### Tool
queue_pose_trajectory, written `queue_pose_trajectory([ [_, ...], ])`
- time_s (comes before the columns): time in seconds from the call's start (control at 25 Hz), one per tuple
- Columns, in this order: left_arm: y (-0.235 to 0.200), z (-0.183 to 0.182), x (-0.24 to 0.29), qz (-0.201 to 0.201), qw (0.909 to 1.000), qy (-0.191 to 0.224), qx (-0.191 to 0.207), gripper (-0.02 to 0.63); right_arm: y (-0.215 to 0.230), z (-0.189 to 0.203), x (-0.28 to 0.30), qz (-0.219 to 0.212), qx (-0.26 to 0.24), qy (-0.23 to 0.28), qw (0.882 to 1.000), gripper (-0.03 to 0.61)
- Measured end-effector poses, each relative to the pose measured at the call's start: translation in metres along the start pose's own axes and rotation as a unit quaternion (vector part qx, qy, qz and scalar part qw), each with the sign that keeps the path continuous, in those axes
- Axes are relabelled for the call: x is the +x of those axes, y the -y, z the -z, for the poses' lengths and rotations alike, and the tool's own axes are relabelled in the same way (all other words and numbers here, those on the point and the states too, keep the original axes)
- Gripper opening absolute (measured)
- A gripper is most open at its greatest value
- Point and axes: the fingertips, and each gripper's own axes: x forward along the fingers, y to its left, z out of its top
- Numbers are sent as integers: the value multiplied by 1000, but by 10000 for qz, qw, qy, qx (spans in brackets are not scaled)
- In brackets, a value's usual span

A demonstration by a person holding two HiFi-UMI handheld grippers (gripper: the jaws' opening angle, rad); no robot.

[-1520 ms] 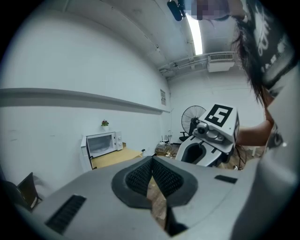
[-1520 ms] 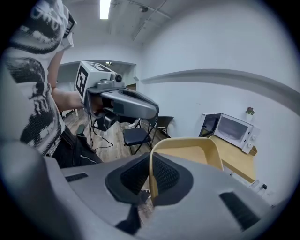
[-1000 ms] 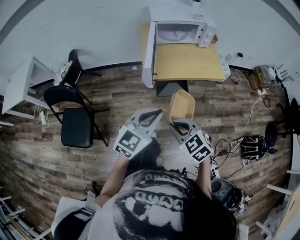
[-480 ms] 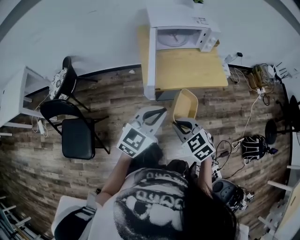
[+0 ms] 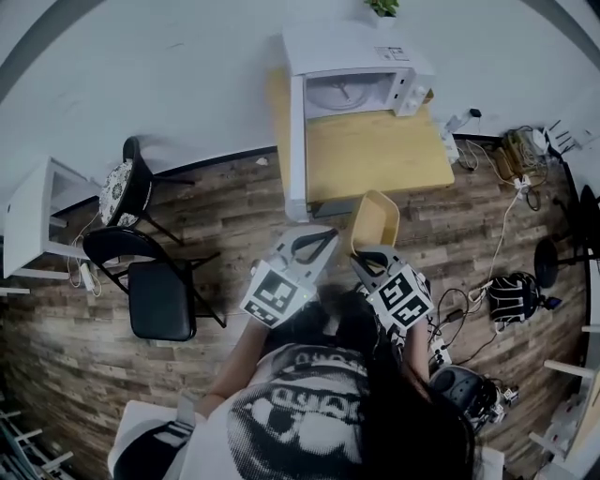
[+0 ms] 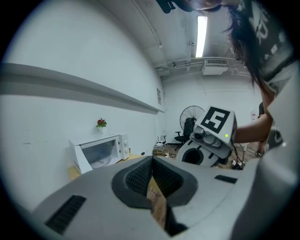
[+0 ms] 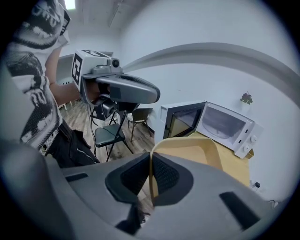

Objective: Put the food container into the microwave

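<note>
A tan food container (image 5: pixel 375 223) hangs over the floor just short of the wooden table (image 5: pixel 384 155). My right gripper (image 5: pixel 371 253) is shut on its near rim. In the right gripper view the container (image 7: pixel 192 152) stretches ahead of the jaws toward the white microwave (image 7: pixel 227 124), whose door (image 7: pixel 180 123) stands open. The microwave (image 5: pixel 361 80) sits at the table's far end with its door (image 5: pixel 297 141) swung out to the left. My left gripper (image 5: pixel 314 246) is shut with nothing in it, level with and left of the right one. From the left gripper view the microwave (image 6: pixel 101 150) lies ahead to the left.
A black folding chair (image 5: pixel 159 295) and a second chair (image 5: pixel 127 183) stand on the wood floor to the left. Cables, a bag (image 5: pixel 511 295) and a power strip lie at the right. A fan (image 6: pixel 190 117) stands far back. A small plant (image 5: pixel 382 7) tops the microwave.
Both grippers and the container have moved forward toward the table. The microwave and table now sit closer in the head view. The grips have not changed.
</note>
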Motion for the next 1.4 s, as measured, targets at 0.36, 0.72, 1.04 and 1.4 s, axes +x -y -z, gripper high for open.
queue_pose_trajectory([
  [0.36,-7,1,63,-67,9997,-192,-96,0,69,17,18,-349,-131,64,9993,21],
  [0.72,-58,-19,158,-883,9955,-272,-205,0,202,14,42,-918,-794,90,9926,21],
  [1.04,-96,-16,194,-1709,9825,-612,-418,0,266,15,79,-1512,-1642,-47,9748,22],
  [1.4,-125,-17,215,-2204,9714,-595,-647,0,324,15,142,-1735,-3261,-557,9276,23],
])
